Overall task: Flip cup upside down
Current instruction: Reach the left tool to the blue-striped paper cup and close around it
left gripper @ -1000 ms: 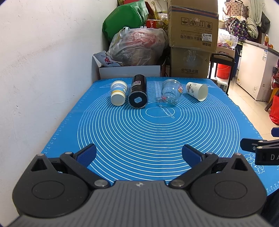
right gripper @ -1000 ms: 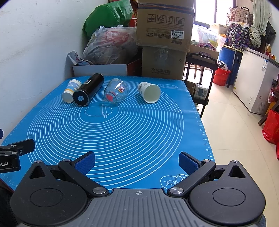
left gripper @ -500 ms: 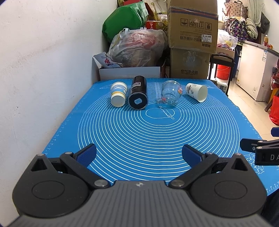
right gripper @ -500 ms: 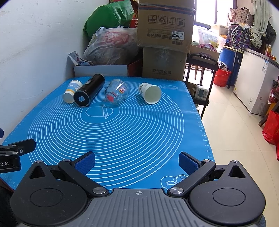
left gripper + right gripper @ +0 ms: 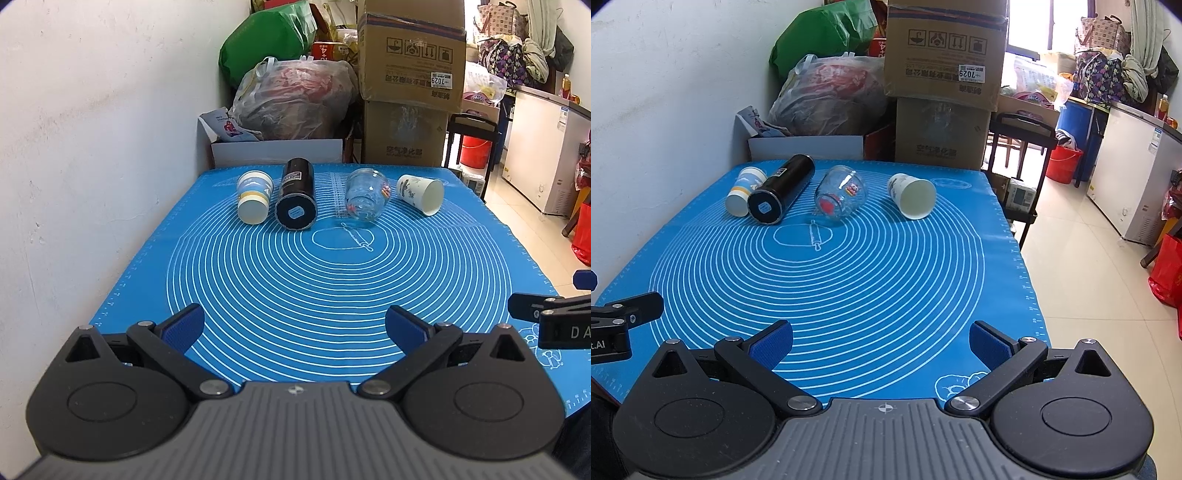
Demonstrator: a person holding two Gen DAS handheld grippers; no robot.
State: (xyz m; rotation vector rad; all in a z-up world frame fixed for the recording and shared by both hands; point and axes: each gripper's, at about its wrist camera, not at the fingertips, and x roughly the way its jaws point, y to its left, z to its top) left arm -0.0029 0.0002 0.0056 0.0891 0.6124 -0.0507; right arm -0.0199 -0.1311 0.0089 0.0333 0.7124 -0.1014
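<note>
Several cups lie on their sides in a row at the far end of a blue mat [image 5: 332, 280]: a small white, blue and yellow paper cup [image 5: 253, 198] [image 5: 744, 191], a black tumbler [image 5: 296, 200] [image 5: 780, 190], a clear glass cup [image 5: 366, 198] [image 5: 840, 195] and a white printed paper cup [image 5: 422, 193] [image 5: 913, 195]. My left gripper [image 5: 293, 328] is open and empty at the near left of the mat. My right gripper [image 5: 881, 341] is open and empty at the near right. Both are far from the cups.
A white wall runs along the left side. Behind the table stand stacked cardboard boxes [image 5: 410, 85], a plastic bag [image 5: 295, 99] and a green bag [image 5: 269, 40]. The table's right edge drops to tiled floor [image 5: 1089, 266], with a white freezer [image 5: 1141, 177] beyond.
Both views have crept slightly forward and tilted a little, so the cups sit a bit lower in frame. The cups have not moved and both grippers stay open.
</note>
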